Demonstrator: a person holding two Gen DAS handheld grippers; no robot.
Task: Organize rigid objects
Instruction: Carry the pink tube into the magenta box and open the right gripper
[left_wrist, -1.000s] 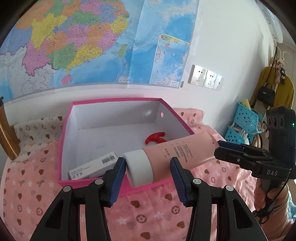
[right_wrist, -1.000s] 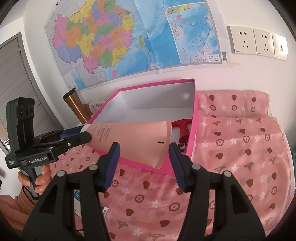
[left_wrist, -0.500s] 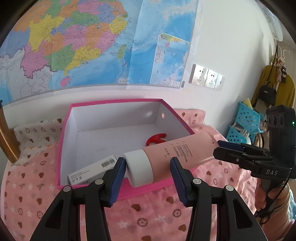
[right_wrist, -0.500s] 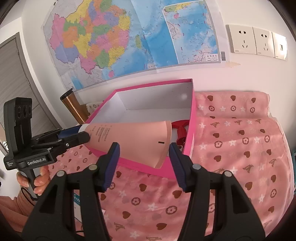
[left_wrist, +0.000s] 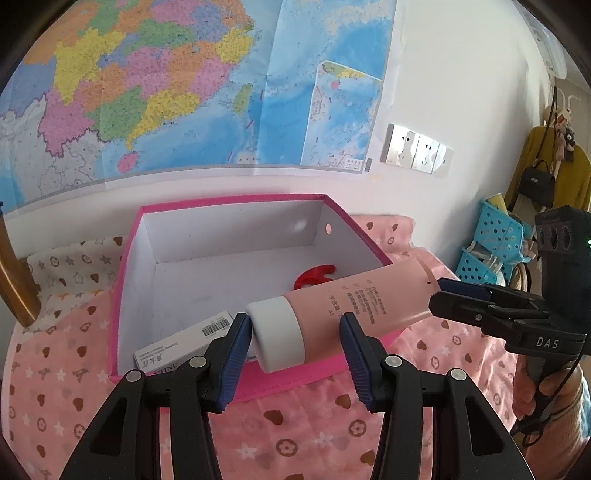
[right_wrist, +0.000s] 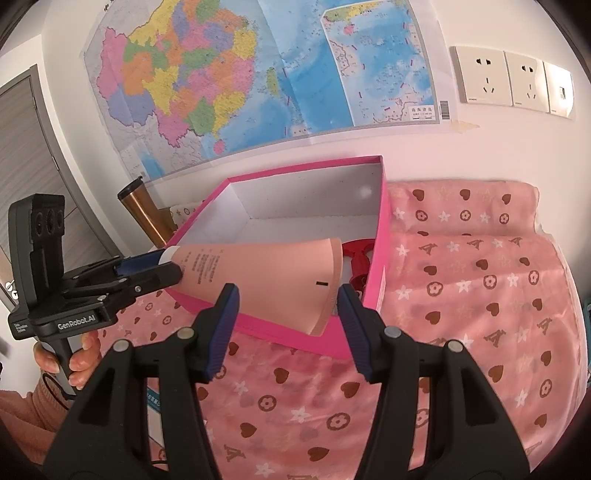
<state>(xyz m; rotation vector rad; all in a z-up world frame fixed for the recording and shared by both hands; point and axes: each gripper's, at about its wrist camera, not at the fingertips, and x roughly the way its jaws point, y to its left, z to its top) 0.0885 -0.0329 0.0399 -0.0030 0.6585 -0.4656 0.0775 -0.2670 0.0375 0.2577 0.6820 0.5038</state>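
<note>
While the pink tube (left_wrist: 354, 306) is clamped at both ends by left gripper (left_wrist: 291, 354) and right gripper (right_wrist: 284, 314), it's best lowered level past the pink box's (left_wrist: 280, 384) front edge.

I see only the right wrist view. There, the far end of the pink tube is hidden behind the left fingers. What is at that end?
Observer: The pink tube ends in a white cap, and the left gripper is closed on the tube there.
Operator: Thank you. Does anything lie in the pink box below the tube? The tube blocks my view.
Observer: Yes. A white carton with a barcode lies flat inside the pink box, against the near wall.
Operator: Is the carton under the cap?
Observer: Its one end passes behind the cap. The rest lies to the left of it.
</note>
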